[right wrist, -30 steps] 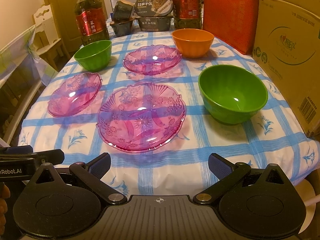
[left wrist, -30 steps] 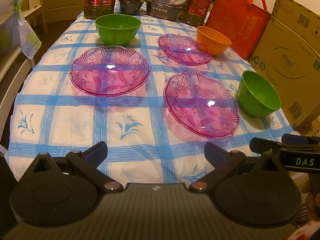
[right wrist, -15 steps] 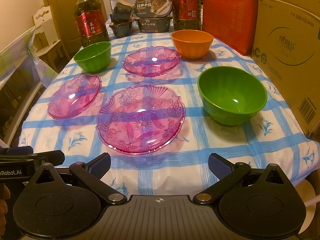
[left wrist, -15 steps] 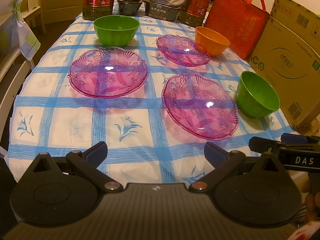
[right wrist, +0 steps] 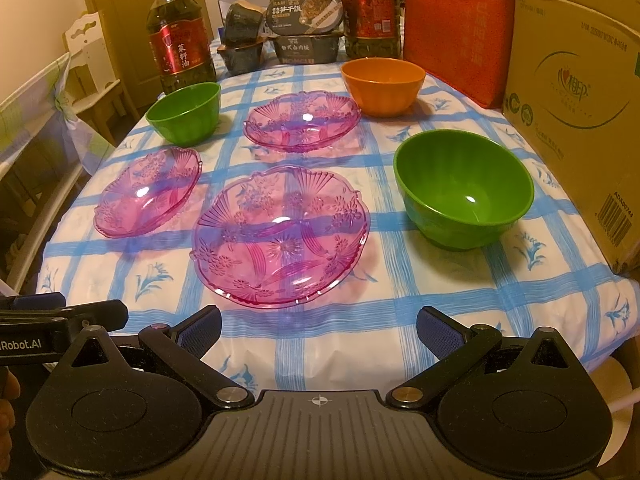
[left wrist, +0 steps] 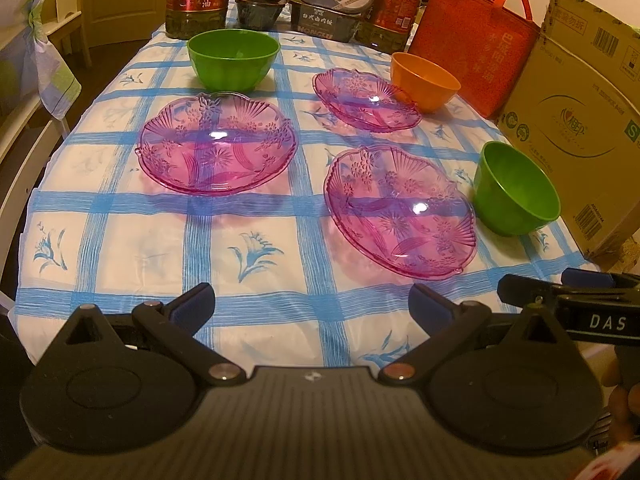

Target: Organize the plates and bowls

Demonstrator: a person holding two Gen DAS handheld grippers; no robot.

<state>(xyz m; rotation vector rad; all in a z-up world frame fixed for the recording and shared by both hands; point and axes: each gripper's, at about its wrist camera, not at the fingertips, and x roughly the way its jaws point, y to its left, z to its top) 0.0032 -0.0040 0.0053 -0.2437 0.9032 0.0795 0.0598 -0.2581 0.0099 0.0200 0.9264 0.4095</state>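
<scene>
Both pairs of tongs, the left tongs (left wrist: 311, 303) and the right tongs (right wrist: 319, 327), hover over the near edge of the desk (right wrist: 360, 344) with jaws spread wide and nothing between them. On the blue-checked cloth lie three pink translucent pressed-glass-look plates and three plastic-looking bowls, none stacked. The nearest pink plate (right wrist: 280, 236) sits just ahead of the right tongs; a second pink plate (right wrist: 149, 192) lies to its left and a third pink plate (right wrist: 302, 122) farther back. A large green bowl (right wrist: 464, 196) stands to the right near a cardboard box (right wrist: 576, 92), a smaller-looking green bowl (right wrist: 185, 111) stands far left by an oil bottle (right wrist: 179, 50), and an orange bowl (right wrist: 382, 85) stands far right by a red bag (right wrist: 456, 28). The plates look stiff, smooth and probably slippery, with a shallow scalloped rim that barely rises off the cloth; whether they are glass or plastic I cannot tell, so they deserve fragile handling. The best hold is likely a pinch across the near rim, one finger under the lip, then a low lift to stack plate on plate. The bowls seem light and rigid; pinching the wall at the rim, one finger inside, should serve, with the two green bowls nesting naturally.
</scene>
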